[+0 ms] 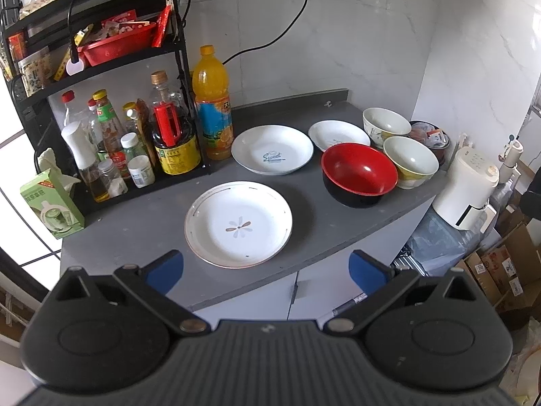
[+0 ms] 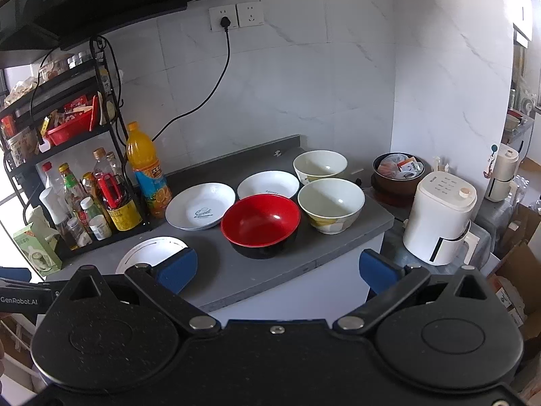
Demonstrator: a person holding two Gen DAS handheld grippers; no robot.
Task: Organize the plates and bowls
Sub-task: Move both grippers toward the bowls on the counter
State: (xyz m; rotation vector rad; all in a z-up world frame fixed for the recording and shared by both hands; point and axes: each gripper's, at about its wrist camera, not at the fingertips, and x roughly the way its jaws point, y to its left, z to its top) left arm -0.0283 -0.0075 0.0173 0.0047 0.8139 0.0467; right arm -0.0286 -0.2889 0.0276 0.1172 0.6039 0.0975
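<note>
On the grey counter (image 1: 142,233) lie three white plates: a flower-print plate (image 1: 238,224) nearest me, a "Sweet" plate (image 1: 272,149) behind it, and a smaller plate (image 1: 338,134) further right. A red bowl with a black outside (image 1: 358,172) sits by two cream bowls (image 1: 410,160) (image 1: 385,123). My left gripper (image 1: 267,265) hovers open just in front of the flower plate, holding nothing. The right gripper (image 2: 277,270) is open and empty too, facing the red bowl (image 2: 260,220); its left pad covers part of the flower plate (image 2: 150,250).
A black rack (image 1: 101,67) of bottles and jars fills the counter's left, with an orange juice bottle (image 1: 213,101) beside it and a green tissue box (image 1: 50,203) at the left edge. Right of the counter stand a white appliance (image 2: 439,216) and a brown pot (image 2: 399,172).
</note>
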